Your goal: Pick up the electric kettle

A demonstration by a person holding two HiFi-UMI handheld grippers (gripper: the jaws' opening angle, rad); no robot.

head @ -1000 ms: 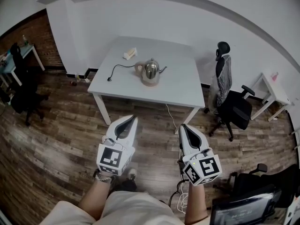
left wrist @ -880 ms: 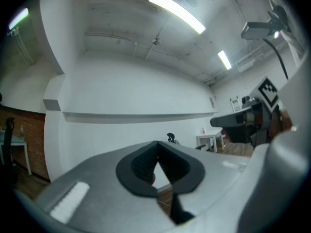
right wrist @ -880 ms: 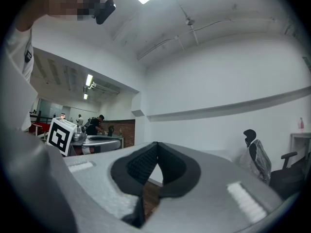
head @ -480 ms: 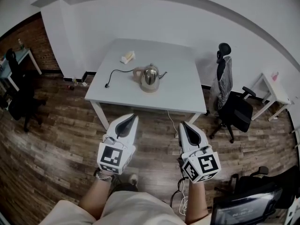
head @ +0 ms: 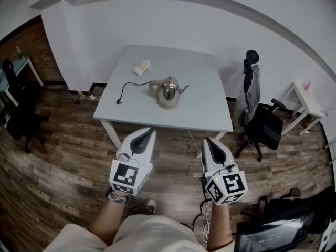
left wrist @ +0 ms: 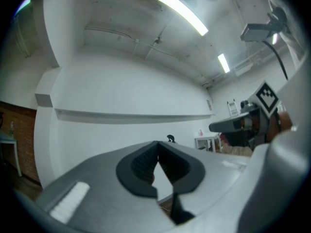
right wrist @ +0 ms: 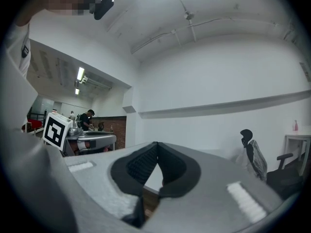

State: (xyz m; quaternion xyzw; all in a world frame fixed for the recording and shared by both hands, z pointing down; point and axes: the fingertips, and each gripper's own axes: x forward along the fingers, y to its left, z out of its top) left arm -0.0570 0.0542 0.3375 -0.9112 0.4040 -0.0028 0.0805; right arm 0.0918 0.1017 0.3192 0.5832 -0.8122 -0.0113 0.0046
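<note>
Nothing of the pick-up is done yet: the electric kettle (head: 168,91) stands upright near the middle of the white surface (head: 207,106), untouched and well apart from both tools. The left tool (head: 149,133) and the right tool (head: 208,140) are held level above the wooden floor (head: 63,161), short of the surface's near edge, each with its jaws pressed together on nothing. What is left, as I judge it, is to close in, open a tool, take the handle (head: 154,86) and lift. Counted: one kettle, one power cord (head: 126,86) trailing left from it, one small pale item (head: 140,67) behind, two tools, and one office chair (head: 261,124) near the surface's right side
</note>
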